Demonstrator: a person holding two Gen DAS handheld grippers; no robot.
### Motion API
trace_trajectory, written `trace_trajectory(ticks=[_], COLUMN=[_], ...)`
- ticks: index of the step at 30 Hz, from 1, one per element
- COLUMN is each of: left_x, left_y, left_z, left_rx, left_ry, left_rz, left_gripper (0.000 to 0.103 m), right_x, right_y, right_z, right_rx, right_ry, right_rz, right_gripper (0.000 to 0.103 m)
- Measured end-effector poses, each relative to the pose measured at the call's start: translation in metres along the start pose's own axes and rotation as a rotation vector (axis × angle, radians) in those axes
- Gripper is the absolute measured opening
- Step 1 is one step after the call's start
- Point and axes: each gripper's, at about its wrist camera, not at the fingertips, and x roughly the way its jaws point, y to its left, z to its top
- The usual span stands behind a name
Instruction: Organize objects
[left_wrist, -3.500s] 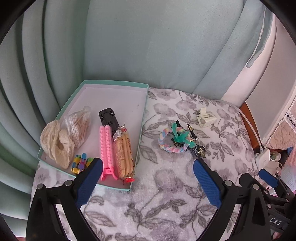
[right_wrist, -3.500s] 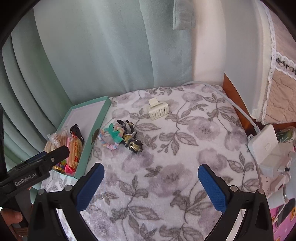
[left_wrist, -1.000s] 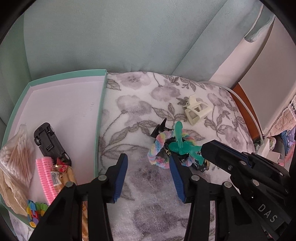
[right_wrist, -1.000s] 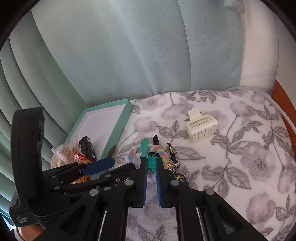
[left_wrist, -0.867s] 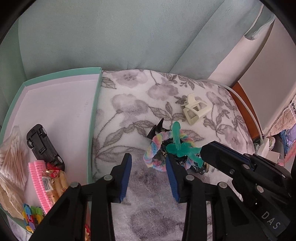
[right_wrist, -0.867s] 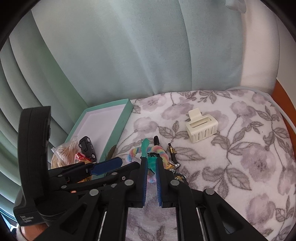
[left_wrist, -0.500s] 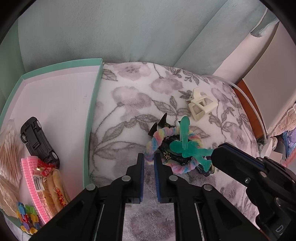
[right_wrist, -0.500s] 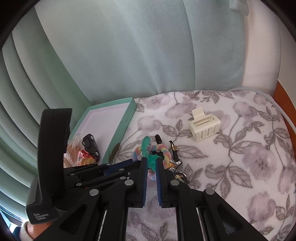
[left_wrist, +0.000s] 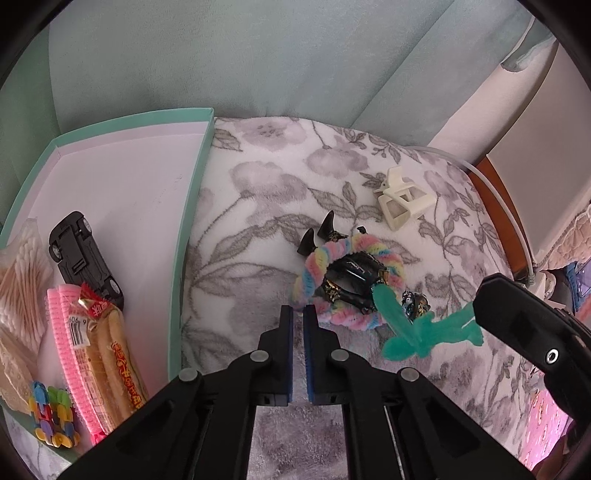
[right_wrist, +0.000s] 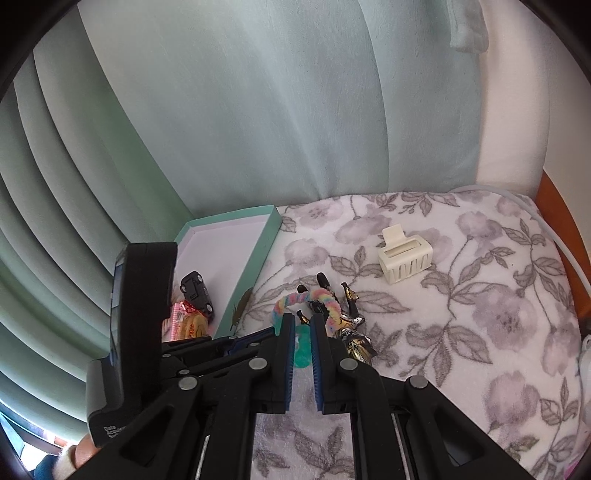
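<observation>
Clearly, the right gripper (right_wrist: 303, 330) pinches the teal plastic toy plane (left_wrist: 424, 328), nose toward the pastel rainbow hair tie (left_wrist: 351, 280) on the floral blanket (left_wrist: 258, 206); left gripper (left_wrist: 298, 314) pressed together, seemingly empty.

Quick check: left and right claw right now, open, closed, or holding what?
Left claw: closed on the rainbow fuzzy ring.
Right claw: closed on the green plastic figure.

A home, most likely a bedroom corner.
Pale green pleated curtains (right_wrist: 229, 122) hang behind a plush white blanket printed with grey flowers (left_wrist: 280, 206), spread over an orange-brown wooden surface (right_wrist: 554, 206). A mint-green cardboard box lid (left_wrist: 192, 206) holds household odds and ends (a black toy car (left_wrist: 83, 254), a packet of biscuits (left_wrist: 110, 354)); a cream plastic hair claw (right_wrist: 404, 260) lies nearby.
</observation>
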Motion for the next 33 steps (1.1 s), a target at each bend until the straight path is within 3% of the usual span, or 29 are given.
trace_trajectory(ticks=[14,33], left_x=[-0.016,0.002], left_y=[0.009,0.006], left_z=[0.000,0.014], left_rx=[-0.056,-0.051], left_ry=[-0.042,-0.057], left_rz=[-0.006,-0.046], left_gripper=[0.002,0.005], right_x=[-0.025,-0.014], right_y=[-0.010,-0.045], right_z=[-0.014,-0.010], right_rx=[0.031,0.097], right_ry=[-0.011,-0.021], right_rz=[-0.036,-0.079], right_gripper=[0.009,0.009])
